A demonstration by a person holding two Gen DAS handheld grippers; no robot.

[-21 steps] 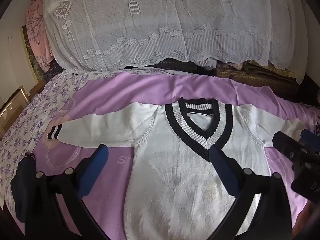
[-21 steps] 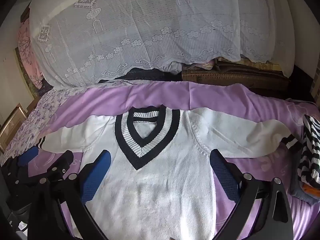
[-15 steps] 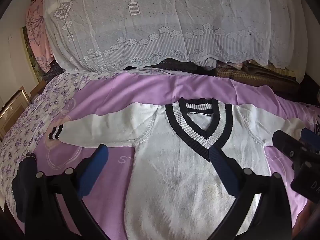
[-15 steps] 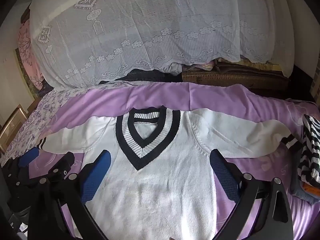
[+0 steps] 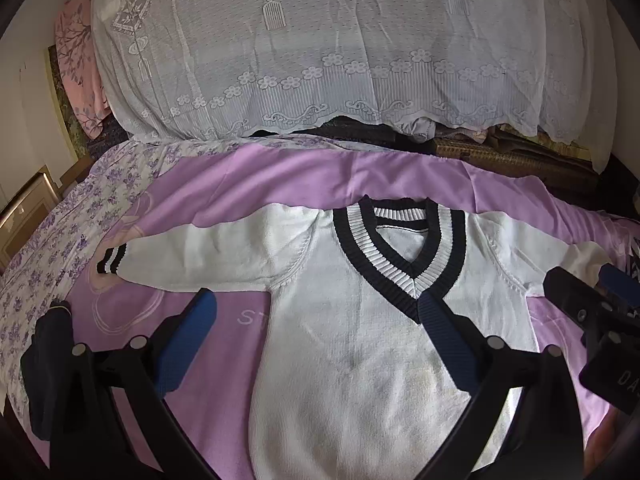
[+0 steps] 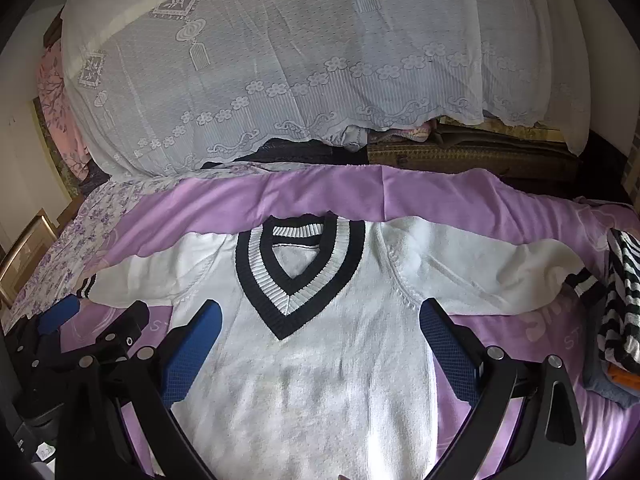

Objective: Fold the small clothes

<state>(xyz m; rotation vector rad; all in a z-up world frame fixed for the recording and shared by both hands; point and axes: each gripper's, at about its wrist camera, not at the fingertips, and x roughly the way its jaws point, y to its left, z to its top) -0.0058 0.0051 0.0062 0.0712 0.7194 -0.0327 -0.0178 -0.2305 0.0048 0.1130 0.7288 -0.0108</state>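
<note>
Nearest the cameras, the left gripper (image 5: pixel 312 336) hung with its fingers spread wide and nothing between them, above the sweater (image 5: pixel 360 340) on its left flank. The right gripper (image 6: pixel 320 344) hung the same way, wide apart and empty, straddling the sweater's chest below the collar (image 6: pixel 298 272).

The sweater lay face up and flat on the purple sheet (image 6: pixel 400 196), both sleeves stretched out to the sides. No fold looked begun. Out from the collar, the left cuff (image 5: pixel 110 258) rested near the floral bedding (image 5: pixel 52 240), and the right cuff (image 6: pixel 586 280) lay just beside a striped garment (image 6: pixel 622 304) (possibly already folded, hard to tell).

The likely first step was bringing a sleeve across the chest. To do that well, each gripper should have pinched at the cuff or mid-sleeve, taking only the sleeve layers and not the sheet under them. Lifting low and dragging little would keep the body from shifting. The right cuff needed care so the striped garment was not caught too.

Beyond the collar, a lace cover (image 5: pixel 340 60) draped over stacked things.
</note>
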